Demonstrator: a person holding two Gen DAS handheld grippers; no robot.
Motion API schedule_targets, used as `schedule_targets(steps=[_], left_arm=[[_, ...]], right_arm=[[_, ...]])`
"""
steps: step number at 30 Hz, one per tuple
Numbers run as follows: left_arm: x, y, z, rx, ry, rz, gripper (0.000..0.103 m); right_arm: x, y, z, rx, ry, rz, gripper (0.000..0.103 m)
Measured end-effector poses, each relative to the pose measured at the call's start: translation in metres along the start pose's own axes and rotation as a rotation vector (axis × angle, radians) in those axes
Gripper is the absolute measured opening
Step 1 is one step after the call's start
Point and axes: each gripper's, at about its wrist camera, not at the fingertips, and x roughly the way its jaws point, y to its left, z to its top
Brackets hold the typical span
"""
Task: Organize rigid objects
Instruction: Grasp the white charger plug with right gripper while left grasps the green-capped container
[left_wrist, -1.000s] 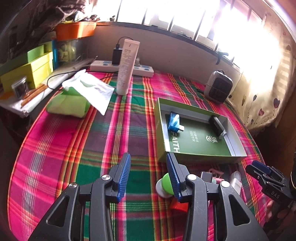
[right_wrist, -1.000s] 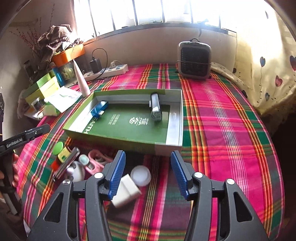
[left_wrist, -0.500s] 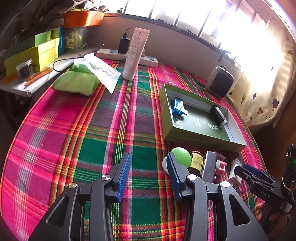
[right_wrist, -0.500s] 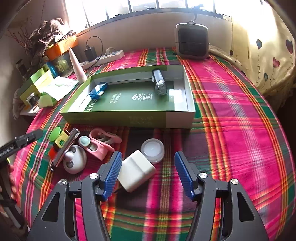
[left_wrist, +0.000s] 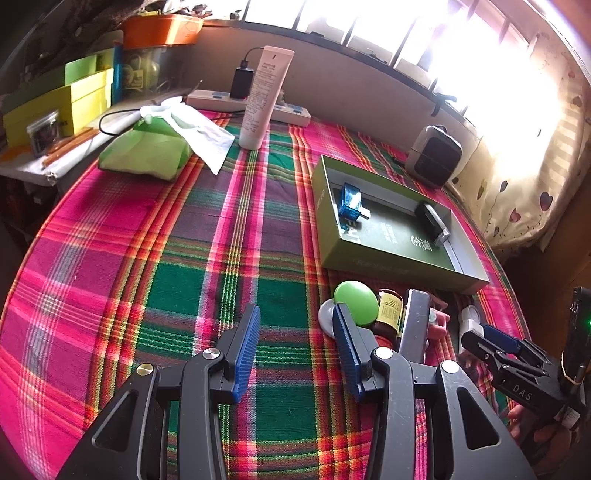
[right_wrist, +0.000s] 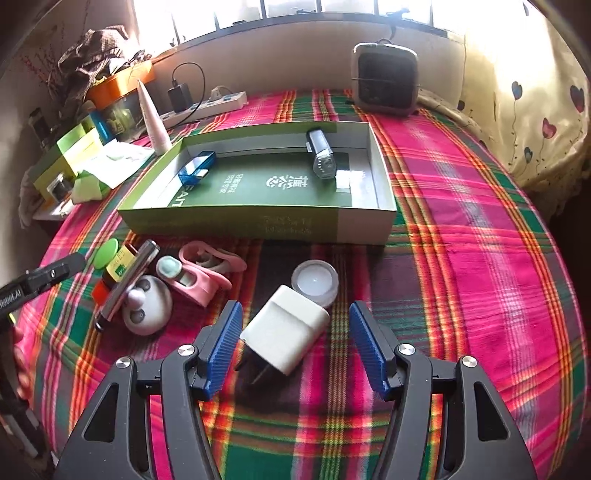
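Both grippers spread, holding nothing. Right gripper (right_wrist: 295, 345) straddles the white boxy plug adapter (right_wrist: 288, 334) on the plaid cloth (right_wrist: 480, 258); long axis diagonal, prongs pointing near-left. Left gripper (left_wrist: 295, 347) hovers left of it.

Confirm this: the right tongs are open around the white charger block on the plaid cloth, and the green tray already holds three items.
Not quite. The right wrist view shows the green tray holding two items: a blue adapter and a silver-black device. The right tongs are open around the white charger block.
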Motion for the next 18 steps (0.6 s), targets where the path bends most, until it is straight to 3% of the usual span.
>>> schedule_targets(steps=[7, 18], left_arm=[[0.001, -0.002, 0.000, 0.006, 0.003, -0.010, 0.040], [0.004, -0.005, 0.002, 0.012, 0.006, -0.020, 0.040]], right_arm=[[-0.006, -0.003, -0.010, -0.066, 0.000, -0.079, 0.061], [-0.001, -0.017, -0.012, -0.057, 0.000, -0.048, 0.061]])
